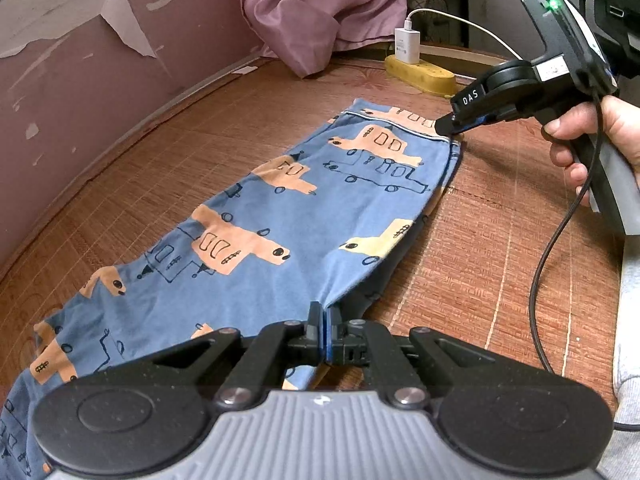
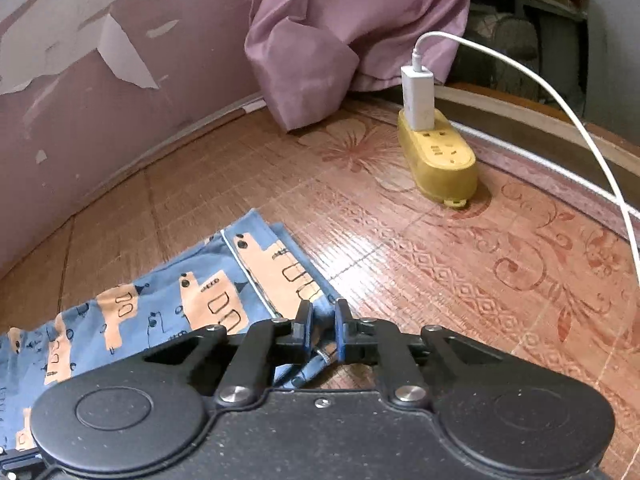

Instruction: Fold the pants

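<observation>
Two grippers are on one pair of blue pants (image 1: 256,216), printed with tan and yellow vehicles, spread long across a woven reddish mat (image 1: 480,240). Largest thing first: that mat, patterned with floral scrollwork, runs wide and bare to the right of the cloth, so plenty of open room on that side. Along the left, a mauve wall (image 1: 80,92) with peeling paint curves close beside the mat's edge. Far corner: a pink pillowcase (image 2: 320,40) slumps against the wall, and just beside it a yellow power strip (image 2: 440,160) carries a white charger (image 2: 418,96), its white cable (image 2: 580,128) arcing off right. The pants' piped waistband edge lies at the far end, well clear of the strip.

Left gripper (image 1: 325,328): jaws pressed nearly together, pinching a bunched fold of the blue fabric at the near edge, cloth pulled up to a peak. Right gripper (image 2: 322,326): jaws narrow, straddling the waistband corner, fabric and piping between the pads. From the left view a hand (image 1: 592,148) wraps its handle, tips angled down onto that corner.
</observation>
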Motion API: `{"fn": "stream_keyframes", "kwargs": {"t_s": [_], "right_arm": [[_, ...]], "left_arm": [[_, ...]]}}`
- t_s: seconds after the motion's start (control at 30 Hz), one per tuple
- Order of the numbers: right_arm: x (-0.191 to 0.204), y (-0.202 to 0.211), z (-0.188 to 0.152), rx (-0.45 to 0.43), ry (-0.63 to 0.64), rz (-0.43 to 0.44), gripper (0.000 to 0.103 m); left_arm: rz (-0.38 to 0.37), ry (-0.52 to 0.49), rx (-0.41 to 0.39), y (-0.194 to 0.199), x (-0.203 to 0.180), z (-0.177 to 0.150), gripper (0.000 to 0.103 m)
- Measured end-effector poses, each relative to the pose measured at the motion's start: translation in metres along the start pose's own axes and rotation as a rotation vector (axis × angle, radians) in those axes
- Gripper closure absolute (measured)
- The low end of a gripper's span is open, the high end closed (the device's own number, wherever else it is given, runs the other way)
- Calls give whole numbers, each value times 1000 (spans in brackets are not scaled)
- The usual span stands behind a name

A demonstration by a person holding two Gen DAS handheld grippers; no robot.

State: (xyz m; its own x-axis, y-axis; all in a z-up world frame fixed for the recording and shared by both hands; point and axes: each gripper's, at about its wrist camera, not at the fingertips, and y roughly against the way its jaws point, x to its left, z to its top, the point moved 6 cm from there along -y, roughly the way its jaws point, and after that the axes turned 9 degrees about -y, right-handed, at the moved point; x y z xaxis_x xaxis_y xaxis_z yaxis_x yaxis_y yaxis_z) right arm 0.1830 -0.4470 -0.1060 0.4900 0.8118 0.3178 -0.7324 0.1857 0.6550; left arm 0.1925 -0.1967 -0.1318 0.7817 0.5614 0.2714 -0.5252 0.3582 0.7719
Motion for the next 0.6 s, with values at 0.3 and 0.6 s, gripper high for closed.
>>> {"fn": "stream_keyframes", "kwargs": {"t_s": [0.3, 0.6], "right_arm": [[-3, 6, -9, 18, 74, -93, 86], [64, 31, -25, -104, 344, 171, 35]], "left_arm": [[-49, -10, 14, 2, 1, -5, 80], [53, 408, -92, 56, 102, -52, 36]]}}
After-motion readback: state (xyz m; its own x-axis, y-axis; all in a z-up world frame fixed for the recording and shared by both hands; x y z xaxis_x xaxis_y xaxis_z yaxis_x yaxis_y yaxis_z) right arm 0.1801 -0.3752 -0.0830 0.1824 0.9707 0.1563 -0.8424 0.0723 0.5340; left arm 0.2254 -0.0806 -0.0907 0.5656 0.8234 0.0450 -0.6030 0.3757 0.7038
